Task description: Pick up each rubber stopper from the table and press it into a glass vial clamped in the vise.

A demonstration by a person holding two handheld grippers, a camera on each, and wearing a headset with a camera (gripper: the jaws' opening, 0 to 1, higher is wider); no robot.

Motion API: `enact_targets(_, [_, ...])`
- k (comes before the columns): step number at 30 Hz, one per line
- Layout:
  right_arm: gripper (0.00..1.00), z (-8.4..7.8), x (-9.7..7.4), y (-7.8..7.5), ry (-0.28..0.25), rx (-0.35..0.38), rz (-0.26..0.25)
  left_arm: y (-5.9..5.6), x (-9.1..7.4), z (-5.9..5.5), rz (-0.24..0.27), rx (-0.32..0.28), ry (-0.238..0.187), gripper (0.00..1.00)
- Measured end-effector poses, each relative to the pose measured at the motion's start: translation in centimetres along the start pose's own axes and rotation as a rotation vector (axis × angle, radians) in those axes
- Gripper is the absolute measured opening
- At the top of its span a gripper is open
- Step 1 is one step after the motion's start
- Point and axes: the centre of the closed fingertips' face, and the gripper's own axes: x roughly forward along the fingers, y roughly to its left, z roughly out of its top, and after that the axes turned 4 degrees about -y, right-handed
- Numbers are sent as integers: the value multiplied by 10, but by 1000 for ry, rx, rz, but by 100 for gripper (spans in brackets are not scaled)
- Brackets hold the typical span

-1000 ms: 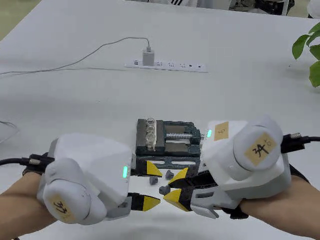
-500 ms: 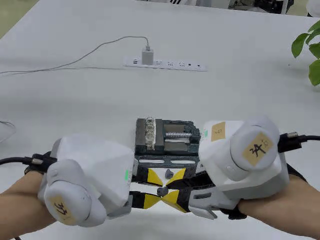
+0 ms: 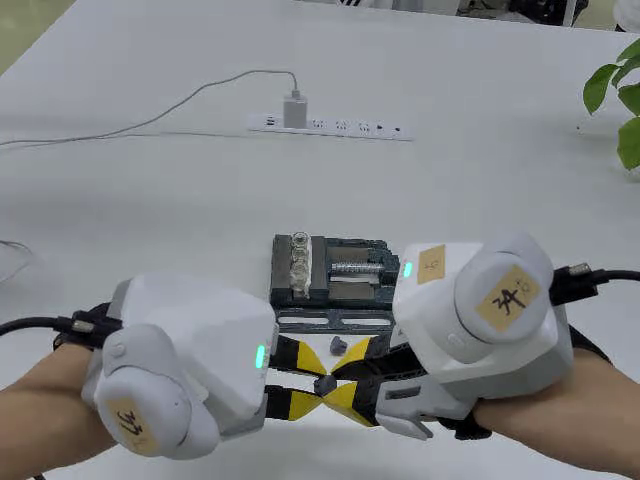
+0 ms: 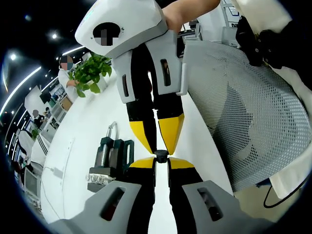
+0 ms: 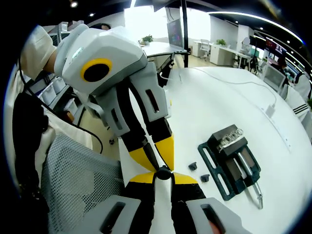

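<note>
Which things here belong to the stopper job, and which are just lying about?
Job in hand: pinched stopper, held between left gripper and right gripper; loose stopper; glass vials; vise.
Lying about: power strip; charger; plant.

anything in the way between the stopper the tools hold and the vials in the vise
Nothing visible blocks it. The stopper sits where the left tool and right tool meet, in front of the vise holding the vials. A loose stopper lies on the table below that path.
</note>
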Motion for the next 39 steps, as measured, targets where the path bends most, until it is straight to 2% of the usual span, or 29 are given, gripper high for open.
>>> enact_targets(15, [7,1,-1,1,-6,-7,10,0,-1,0,18,-52,-24,4])
enact_targets(19, [9,1,-3,-1,-9,-45,-1,1,-1,-1,30,-86,-36,4])
enact_targets(23, [16,4,-8,-3,-28,-76,-5,2,-3,-5,43,-145,-51,4])
enact_targets(26, [16,8,-11,-1,-56,-132,8,2,-5,-5,49,-217,-84,4])
enact_targets(29, [16,12,-13,4,-75,-173,31,3,-7,-4,54,-261,-110,4])
enact_targets(32, [16,11,-11,9,-71,-209,51,3,-9,-2,56,-300,-139,4])
enact_targets(35, [14,9,-9,9,-60,-250,49,3,-10,0,57,-314,-151,4])
enact_targets(39, [13,9,-9,8,-60,-256,52,2,-11,1,52,-316,-155,4])
